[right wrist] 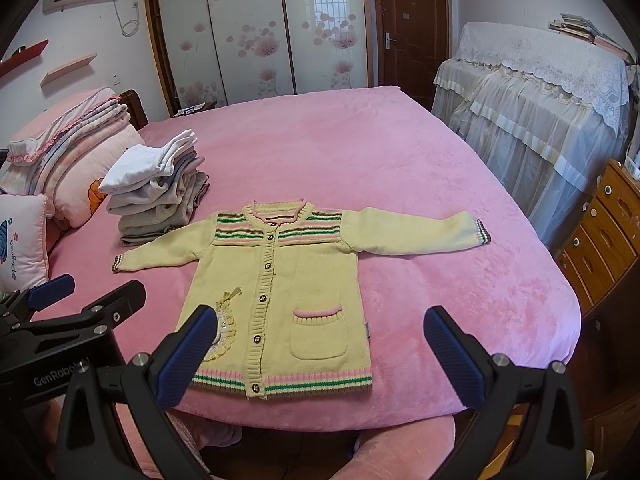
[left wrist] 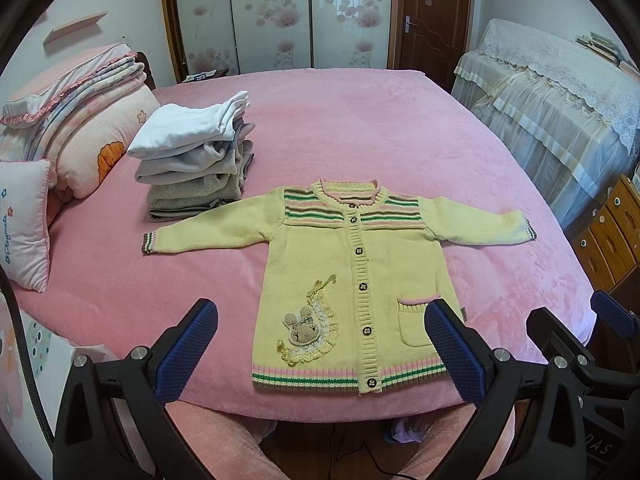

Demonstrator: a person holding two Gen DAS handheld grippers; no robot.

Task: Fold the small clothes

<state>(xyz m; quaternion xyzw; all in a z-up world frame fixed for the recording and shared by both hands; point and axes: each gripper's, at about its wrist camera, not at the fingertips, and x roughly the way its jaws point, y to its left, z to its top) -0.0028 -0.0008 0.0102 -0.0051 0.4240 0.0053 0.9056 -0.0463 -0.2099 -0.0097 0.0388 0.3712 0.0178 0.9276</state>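
Note:
A small yellow knit cardigan (left wrist: 340, 268) with striped yoke, buttons, a bunny patch and a pocket lies flat and face up on the pink bed, sleeves spread. It also shows in the right wrist view (right wrist: 276, 280). My left gripper (left wrist: 320, 344) is open and empty, above the cardigan's hem at the bed's near edge. My right gripper (right wrist: 316, 344) is open and empty, above the hem on the pocket side. Each gripper shows at the edge of the other's view.
A stack of folded clothes (left wrist: 196, 156) sits on the bed (left wrist: 360, 120) behind the left sleeve, also in the right wrist view (right wrist: 156, 188). Pillows and quilts (left wrist: 72, 120) lie at far left. A lace-covered piece of furniture (right wrist: 532, 112) and wooden drawers (right wrist: 604, 232) stand on the right.

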